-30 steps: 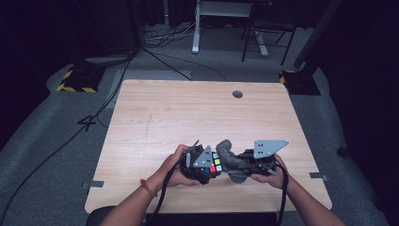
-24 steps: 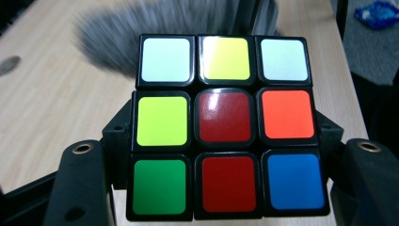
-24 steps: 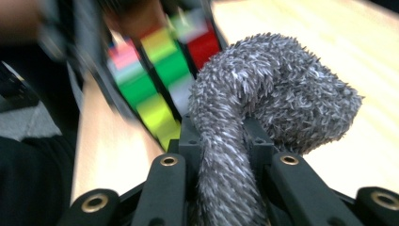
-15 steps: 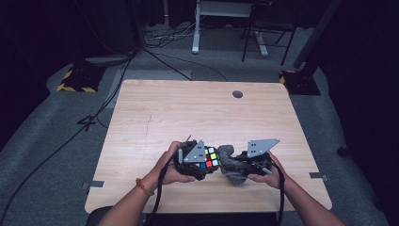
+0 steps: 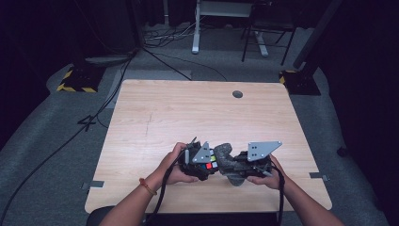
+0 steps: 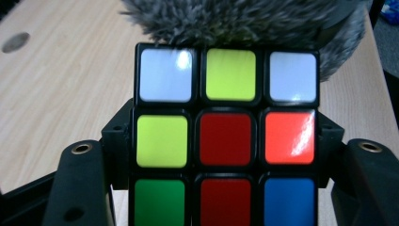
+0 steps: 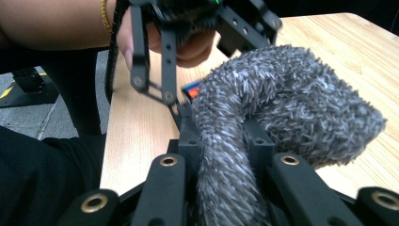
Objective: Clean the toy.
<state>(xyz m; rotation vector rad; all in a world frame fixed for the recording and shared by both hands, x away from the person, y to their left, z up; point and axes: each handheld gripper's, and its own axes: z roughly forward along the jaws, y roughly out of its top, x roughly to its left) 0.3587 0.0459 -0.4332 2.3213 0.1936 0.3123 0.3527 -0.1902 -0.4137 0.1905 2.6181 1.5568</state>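
My left gripper (image 5: 200, 164) is shut on a Rubik's cube (image 5: 210, 163) near the table's front edge. In the left gripper view the cube (image 6: 226, 141) sits between the black jaws and shows a mixed face of white, yellow, red, orange, green and blue tiles. A grey fuzzy cloth (image 5: 227, 159) is clamped in my right gripper (image 5: 237, 167) and presses against the cube's far side. That cloth (image 6: 235, 19) lies along the cube's top edge. In the right gripper view the cloth (image 7: 282, 103) bulges out of the jaws, with the left gripper (image 7: 197, 19) and a hand behind it.
The wooden table (image 5: 188, 113) has a round cable hole (image 5: 237, 94) near its far edge. Beyond it on the grey floor are cables, a white desk leg (image 5: 195, 33), a chair base and a yellow-and-black striped foot (image 5: 75, 80).
Both hands have shifted only slightly near the front edge. The cloth stays against the cube, and both grips are the same.
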